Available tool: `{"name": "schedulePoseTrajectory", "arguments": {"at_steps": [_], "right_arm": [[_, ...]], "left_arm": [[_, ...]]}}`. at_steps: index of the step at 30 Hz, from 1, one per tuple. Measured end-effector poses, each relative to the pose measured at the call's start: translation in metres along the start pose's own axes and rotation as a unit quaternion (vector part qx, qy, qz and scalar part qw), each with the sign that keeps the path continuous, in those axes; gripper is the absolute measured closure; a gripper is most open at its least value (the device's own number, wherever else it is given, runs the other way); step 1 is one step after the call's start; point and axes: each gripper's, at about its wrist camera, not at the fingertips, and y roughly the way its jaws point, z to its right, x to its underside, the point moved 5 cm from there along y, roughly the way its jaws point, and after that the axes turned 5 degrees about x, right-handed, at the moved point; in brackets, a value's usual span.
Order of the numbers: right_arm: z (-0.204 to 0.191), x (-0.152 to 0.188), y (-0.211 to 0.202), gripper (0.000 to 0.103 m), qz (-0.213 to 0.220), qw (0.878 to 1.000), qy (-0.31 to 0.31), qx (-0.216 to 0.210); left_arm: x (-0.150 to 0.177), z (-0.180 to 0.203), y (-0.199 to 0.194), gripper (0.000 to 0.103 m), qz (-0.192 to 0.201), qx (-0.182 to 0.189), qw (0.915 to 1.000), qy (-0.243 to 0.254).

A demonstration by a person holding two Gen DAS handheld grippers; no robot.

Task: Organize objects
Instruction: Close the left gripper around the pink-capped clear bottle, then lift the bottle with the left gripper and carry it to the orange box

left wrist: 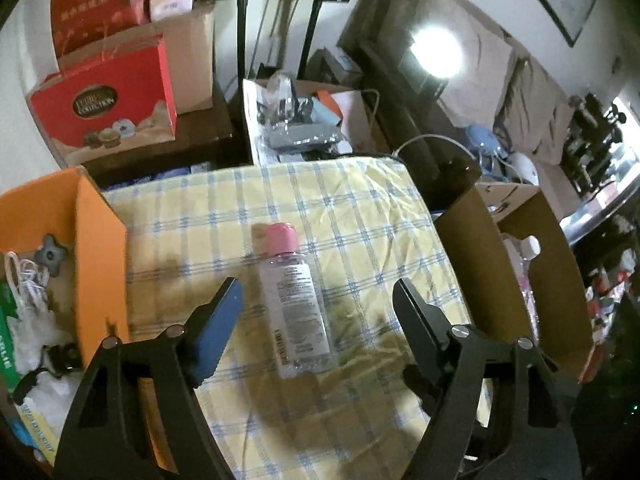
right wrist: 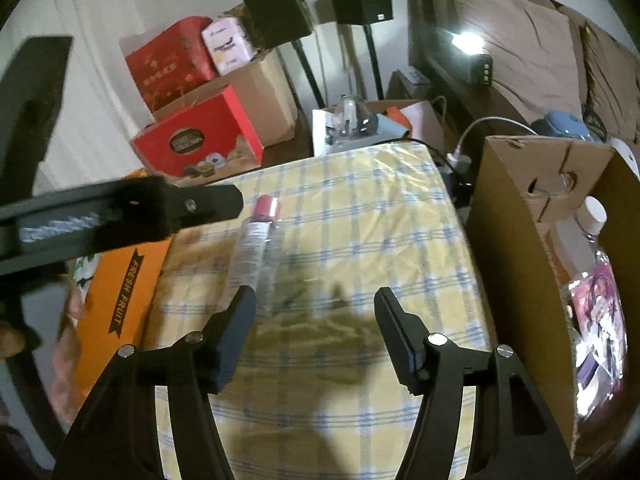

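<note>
Where the left gripper (left wrist: 318,294) hung over the table, its jaws stood apart with nothing clasped; the clear bottle (left wrist: 297,306) lay flat on the checked cloth (left wrist: 360,208) between and below the two fingers, touching neither. Bottle: transparent body, printed label, pink cap (left wrist: 281,237). Long axis ran from about 6 o'clock to 12 o'clock in the left wrist view, leaning slightly toward 11; cap end at the far end, base nearest the camera.

Right gripper (right wrist: 316,304): jaws likewise released, empty, only cloth and shadow between the fingers. In the right wrist view the same bottle (right wrist: 256,248) lay at roughly 11 o'clock from those fingertips, beyond the left-hand finger, its cap (right wrist: 267,206) pointing away toward 12 to 1 o'clock. The left gripper's black finger (right wrist: 208,205) crossed that view from 9 o'clock, its tip just short of the cap.

Orange box (left wrist: 100,256), at 9 o'clock beside the cloth, open, holding a white cable and a grey knob. Brown cardboard box (left wrist: 536,280), at 3 o'clock, open, holding plastic containers, one white-capped.

Farther, at 10 to 11 o'clock: red chocolate box (left wrist: 108,108), cardboard carton with a red packet behind it. At 12 o'clock: an open box of mixed packets (left wrist: 304,120). At 1 o'clock: a bright lamp (left wrist: 436,50).
</note>
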Motion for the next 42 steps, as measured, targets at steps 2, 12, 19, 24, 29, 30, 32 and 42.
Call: {"name": "schedulePoseTrajectory", "arguments": {"at_steps": [2,12,19,24,29,30,32,42], "right_arm": [[0.005,0.0,0.0,0.038,0.0,1.0,0.001,0.005],[0.0,0.004,0.022,0.038,-0.009,0.999,0.015,-0.038],[-0.02,0.005,0.047,0.039,-0.022,0.996,0.027,-0.08],[-0.034,0.002,0.061,0.04,-0.026,0.995,0.023,-0.095],[-0.042,-0.002,0.073,0.042,-0.031,0.994,0.014,-0.1],[-0.043,-0.002,0.074,0.043,-0.031,0.994,0.013,-0.105],[-0.043,-0.004,0.078,0.043,-0.035,0.993,0.012,-0.112],[-0.051,-0.004,0.09,0.052,-0.056,0.989,-0.025,-0.132]], "left_arm": [[0.0,-0.002,0.013,0.029,-0.011,0.0,0.9999,-0.007],[0.006,-0.021,0.048,0.029,-0.048,0.018,0.9979,-0.039],[0.01,-0.028,0.057,0.038,-0.063,0.043,0.9956,-0.053],[0.014,-0.031,0.063,0.045,-0.074,0.058,0.9938,-0.06],[0.016,-0.034,0.067,0.051,-0.079,0.061,0.9927,-0.068],[0.016,-0.035,0.066,0.051,-0.078,0.06,0.9927,-0.069],[0.016,-0.036,0.066,0.052,-0.079,0.062,0.9926,-0.068],[0.017,-0.033,0.067,0.058,-0.079,0.05,0.9944,-0.05]]}}
